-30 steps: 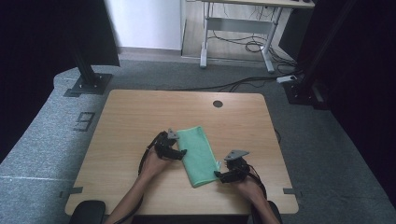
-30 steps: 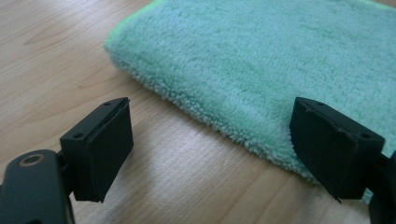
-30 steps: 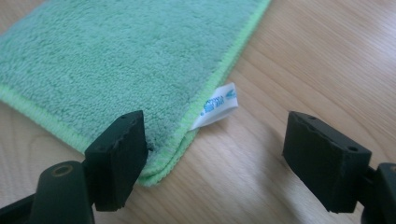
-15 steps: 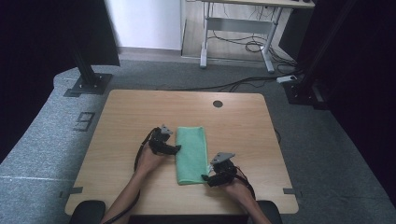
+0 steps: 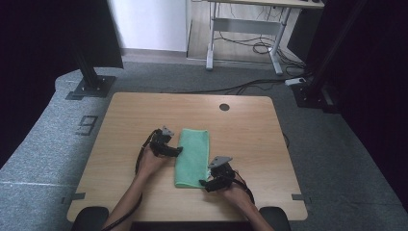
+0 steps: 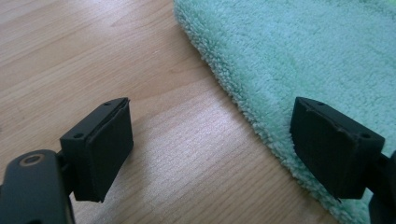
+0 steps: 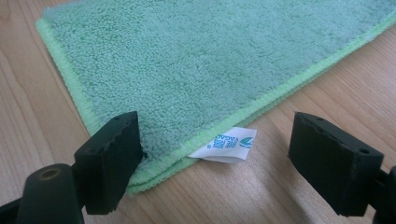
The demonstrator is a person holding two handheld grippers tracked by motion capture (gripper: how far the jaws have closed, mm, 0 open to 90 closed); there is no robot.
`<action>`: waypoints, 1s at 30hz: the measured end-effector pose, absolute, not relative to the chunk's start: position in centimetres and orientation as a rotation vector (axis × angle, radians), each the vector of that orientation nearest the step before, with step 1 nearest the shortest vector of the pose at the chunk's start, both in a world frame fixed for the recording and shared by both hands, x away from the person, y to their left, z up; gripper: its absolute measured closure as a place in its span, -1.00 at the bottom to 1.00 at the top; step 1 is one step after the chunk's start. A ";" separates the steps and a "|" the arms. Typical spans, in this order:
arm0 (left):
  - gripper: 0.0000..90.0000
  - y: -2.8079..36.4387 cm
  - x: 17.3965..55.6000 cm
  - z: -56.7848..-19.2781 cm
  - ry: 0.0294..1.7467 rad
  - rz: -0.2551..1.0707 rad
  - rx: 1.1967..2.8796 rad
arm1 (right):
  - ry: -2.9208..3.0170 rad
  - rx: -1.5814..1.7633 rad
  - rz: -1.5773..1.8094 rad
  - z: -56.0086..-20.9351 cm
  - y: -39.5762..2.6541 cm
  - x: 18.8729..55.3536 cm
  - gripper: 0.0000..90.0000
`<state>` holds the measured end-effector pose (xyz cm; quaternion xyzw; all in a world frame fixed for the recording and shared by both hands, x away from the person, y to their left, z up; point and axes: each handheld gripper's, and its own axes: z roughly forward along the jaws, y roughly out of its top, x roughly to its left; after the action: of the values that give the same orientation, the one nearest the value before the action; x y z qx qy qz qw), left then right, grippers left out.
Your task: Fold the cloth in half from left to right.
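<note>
Folded green towel (image 5: 192,156) (one, white tag (image 7: 226,143)), wooden table (image 5: 250,130), left claw (image 5: 179,151) wide, right claw (image 5: 203,184) widening, both empty.

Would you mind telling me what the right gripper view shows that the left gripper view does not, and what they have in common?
Right gripper view alone: a white label with teal print poking out from the green towel's stitched, layered corner, which lies between the open jaws of the right gripper. Left gripper view alone: the towel's rounded, fluffy folded edge, with one jaw of the left gripper over it and the other over bare wood. Both share: the green towel lying flat on the wooden table, and open jaws gripping nothing.
</note>
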<state>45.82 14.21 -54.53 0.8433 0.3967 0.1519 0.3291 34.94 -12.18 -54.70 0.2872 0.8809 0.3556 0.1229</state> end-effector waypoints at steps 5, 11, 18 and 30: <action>-0.69 14.3 45.8 -54.6 1.035 0.395 2.205 | 2.569 0.861 1.059 -54.9 -12.4 35.0 -0.62; -0.69 14.3 45.8 -54.6 1.027 0.402 2.198 | 2.571 0.853 1.058 -54.8 -12.4 35.0 -0.62; -0.68 14.1 44.8 -53.5 1.000 0.424 2.185 | 2.560 0.846 1.072 -54.4 -12.5 34.8 -0.56; -0.69 15.7 41.4 -50.4 0.928 0.404 2.130 | 2.491 0.884 1.133 -52.8 -14.8 35.3 -0.69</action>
<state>41.38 15.71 -50.42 0.8348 0.3637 0.1585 0.3816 35.30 -14.76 -52.80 0.3046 0.8586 0.3904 0.1326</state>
